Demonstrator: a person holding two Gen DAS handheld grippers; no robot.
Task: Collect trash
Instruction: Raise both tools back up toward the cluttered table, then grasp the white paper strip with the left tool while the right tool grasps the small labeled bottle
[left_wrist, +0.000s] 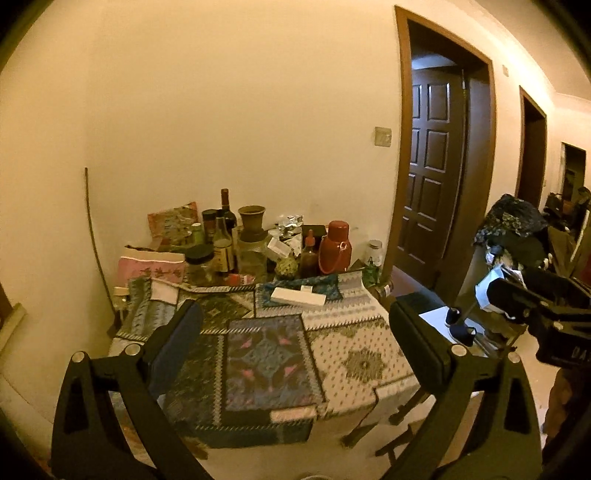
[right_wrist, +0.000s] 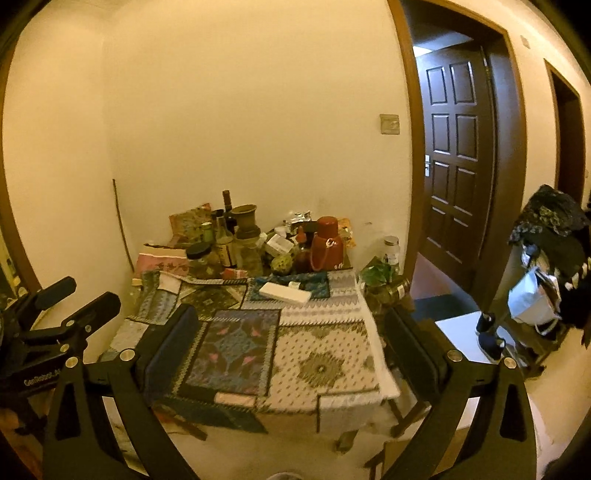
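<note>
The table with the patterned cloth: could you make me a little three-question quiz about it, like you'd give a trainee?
1. True or false: both claws, the left claw and the right claw, are open and hold nothing.
2. What lies flat on the table in front of the crowd of bottles: (a) a long white box, (b) a plate, (c) a book?
3. What colour is the thermos flask near the wall?

Key:
1. True; nothing sits between either pair of fingers.
2. (a), the long white box.
3. Red.
</note>
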